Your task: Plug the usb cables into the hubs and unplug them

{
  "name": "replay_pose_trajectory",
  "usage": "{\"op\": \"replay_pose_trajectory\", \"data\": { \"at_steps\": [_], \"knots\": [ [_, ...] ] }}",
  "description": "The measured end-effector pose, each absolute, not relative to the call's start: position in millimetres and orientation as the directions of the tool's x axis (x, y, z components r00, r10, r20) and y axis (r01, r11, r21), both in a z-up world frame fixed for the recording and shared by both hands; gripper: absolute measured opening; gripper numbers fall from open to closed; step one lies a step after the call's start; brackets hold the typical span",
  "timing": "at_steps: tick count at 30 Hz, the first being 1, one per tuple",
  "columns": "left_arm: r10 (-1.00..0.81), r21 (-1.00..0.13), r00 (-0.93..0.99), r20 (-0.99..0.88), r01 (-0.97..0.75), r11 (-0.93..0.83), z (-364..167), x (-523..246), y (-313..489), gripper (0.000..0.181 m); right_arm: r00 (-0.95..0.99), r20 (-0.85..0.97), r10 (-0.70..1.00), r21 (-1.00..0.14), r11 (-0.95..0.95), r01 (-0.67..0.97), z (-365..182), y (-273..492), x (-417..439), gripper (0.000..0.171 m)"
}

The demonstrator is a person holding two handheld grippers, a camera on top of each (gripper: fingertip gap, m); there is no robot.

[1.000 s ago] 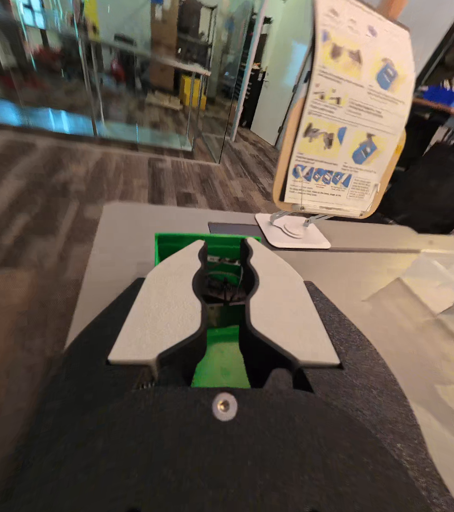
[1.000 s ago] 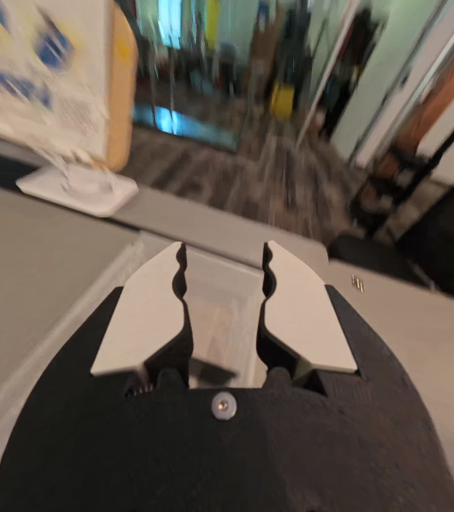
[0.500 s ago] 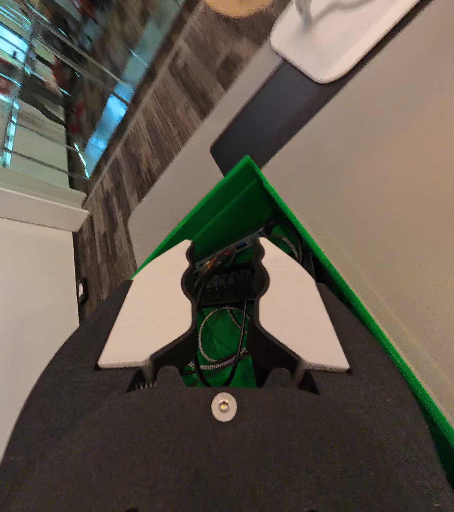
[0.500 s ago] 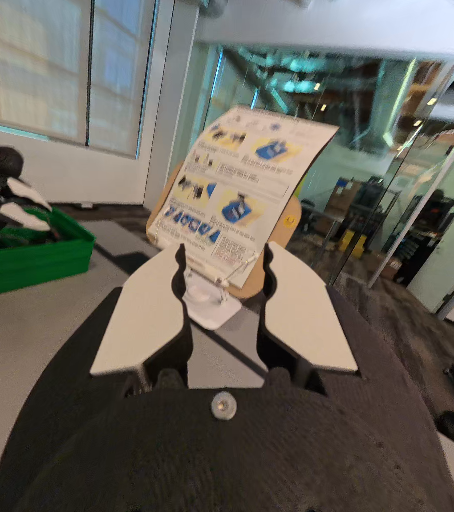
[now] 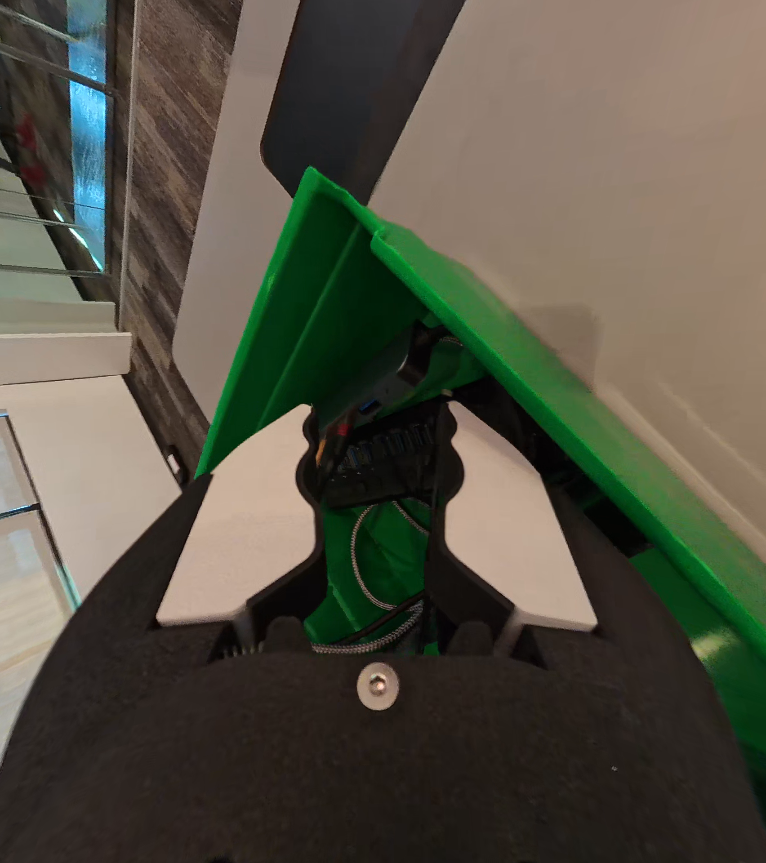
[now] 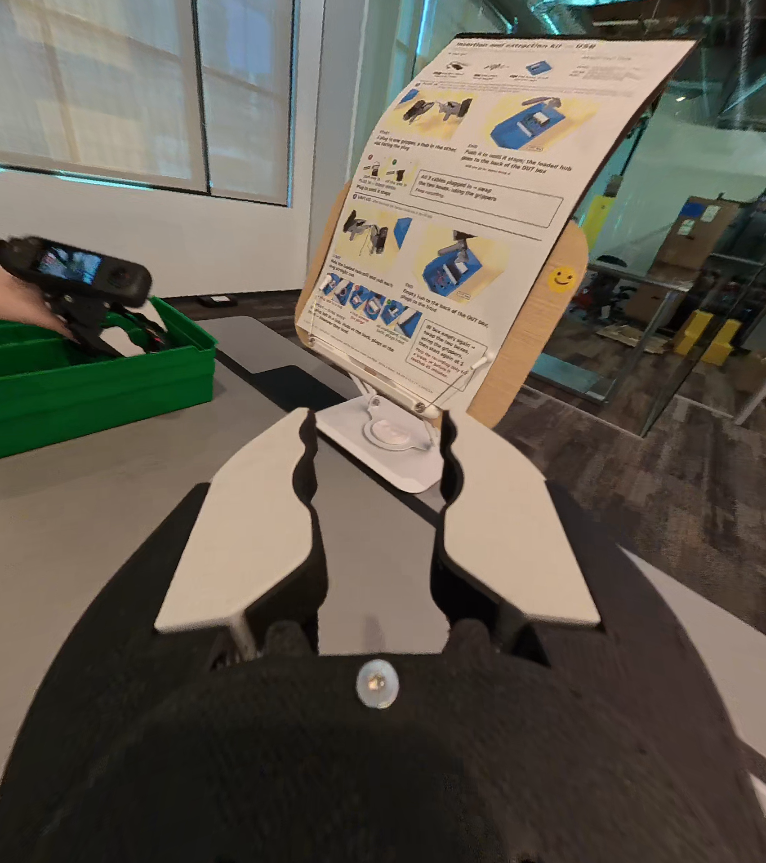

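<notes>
Only left view shows hub (image 5: 386, 462) between gaping left claw (image 5: 379, 420); right claw (image 6: 374, 427) empty, gaping.

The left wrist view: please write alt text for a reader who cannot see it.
The open left gripper reaches into a green bin on a grey table, its fingers either side of a black USB hub. A braided cable lies coiled on the bin floor below it.
</notes>
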State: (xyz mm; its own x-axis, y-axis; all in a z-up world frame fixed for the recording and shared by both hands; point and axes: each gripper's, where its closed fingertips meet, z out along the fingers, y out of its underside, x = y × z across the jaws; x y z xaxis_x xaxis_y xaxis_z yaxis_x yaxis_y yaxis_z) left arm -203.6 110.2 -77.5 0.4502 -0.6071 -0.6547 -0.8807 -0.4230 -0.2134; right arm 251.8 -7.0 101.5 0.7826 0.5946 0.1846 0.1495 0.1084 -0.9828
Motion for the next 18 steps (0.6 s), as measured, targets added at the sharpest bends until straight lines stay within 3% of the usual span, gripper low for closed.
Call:
{"op": "replay_pose_trajectory", "data": {
  "at_steps": [1, 6, 18],
  "knots": [
    [-0.605, -0.193, 0.431, -0.669, -0.888, -0.418, -78, -204, 112, 0.048, 0.774, 0.155, 0.614, -0.988, 0.101, 0.118, 104, -9, 250, 0.051],
    [-0.6, -0.139, 0.376, -0.706, -0.904, -0.404, -87, -205, 121, 0.036, 0.735, 0.069, 0.674, -0.992, 0.125, -0.022, 121, -21, 251, 0.046],
    [-0.555, -0.152, 0.36, -0.75, -0.91, -0.385, -91, -209, 134, 0.021, 0.719, -0.077, 0.69, -0.99, 0.03, -0.135, 116, -16, 267, 0.041]
  ]
}}
